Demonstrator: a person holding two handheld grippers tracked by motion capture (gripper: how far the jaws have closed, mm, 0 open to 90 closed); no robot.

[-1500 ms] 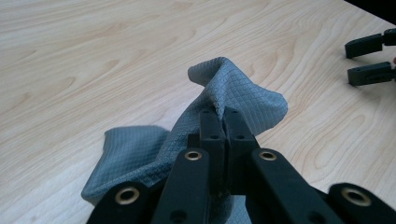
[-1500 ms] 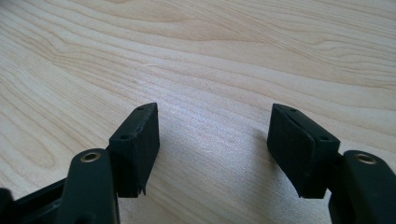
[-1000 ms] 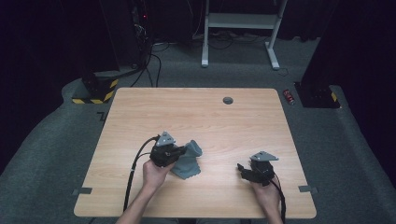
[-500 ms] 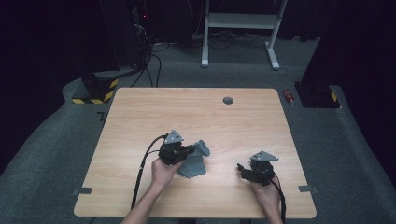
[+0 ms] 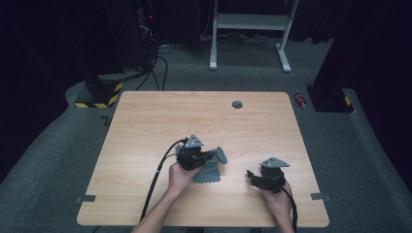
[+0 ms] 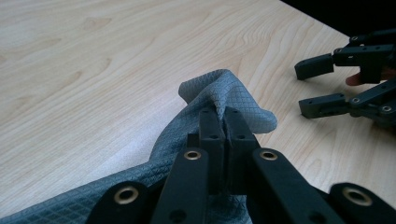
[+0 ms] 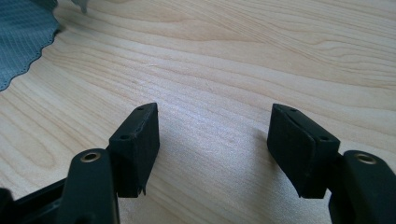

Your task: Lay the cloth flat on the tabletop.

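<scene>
1. The left gripper is clenched on a fold of the grey cloth. In the left gripper view its two black jaws stand pressed together with a ridge of the quilted fabric pinched between them, and the cloth bunches up just past the tips.
2. The cloth lies on the table, in the near half and a little left of the middle. Part of it is lifted at the pinch, while the rest lies flat on the wood beneath the left hand.
3. The weave shows a small diamond pattern, and in the right gripper view the cloth's edge is cut in small scallops.
4. The right gripper is released. In the right gripper view its jaws stand wide apart with bare wood between them and nothing held, low over the table.
5. The right gripper sits well apart from the cloth, to its right, near the table's front edge. In the left gripper view it appears at the upper right, jaws parted and pointing toward the cloth.
6. A small dark round fitting sits in the table's far side.
7. No brand, label or writing can be read on the cloth, the grippers or the table.
</scene>
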